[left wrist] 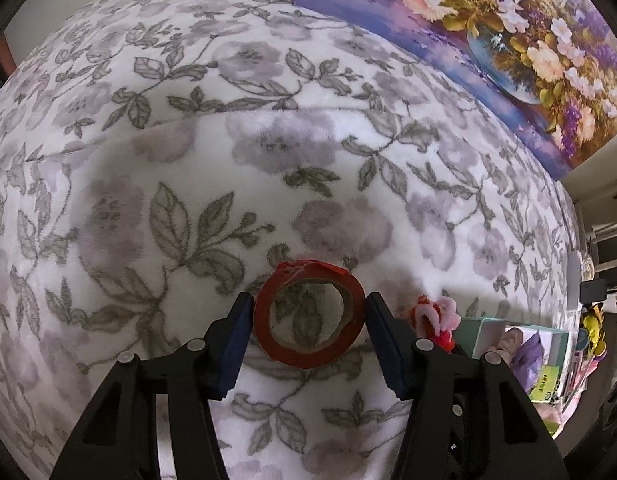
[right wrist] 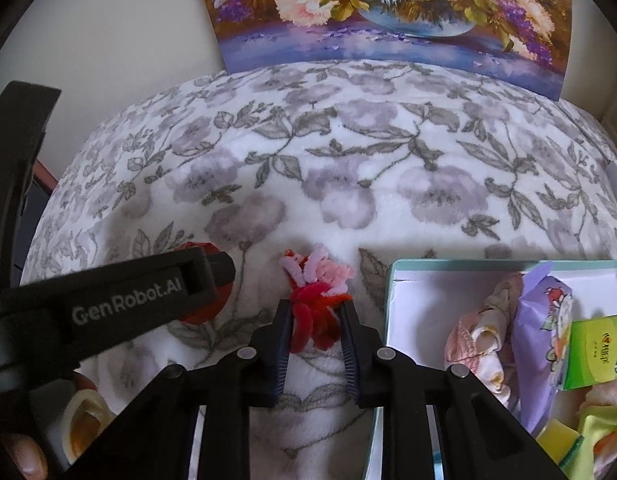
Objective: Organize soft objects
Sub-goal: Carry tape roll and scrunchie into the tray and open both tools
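Surface: plush white floral-print blanket, floral painting beyond the fingers.
Left gripper: fingers bracket glossy red tape roll, contact unclear.
Right gripper: fingers pinch fuzzy red-pink pipe-cleaner bundle.
Beside right fingers: teal cardboard box.

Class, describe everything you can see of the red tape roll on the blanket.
The red tape roll is a ring of glossy red tape wound on a brownish cardboard core; its loose end looks wrinkled along the far rim. It lies tilted on the fluffy floral blanket, whose pattern shows through its hole. It sits between the blue pads of the left gripper, which flank it closely on both sides; whether they press it is unclear. In the right wrist view it is mostly hidden behind the left gripper. The fuzzy pipe-cleaner bundle lies apart, to its right.
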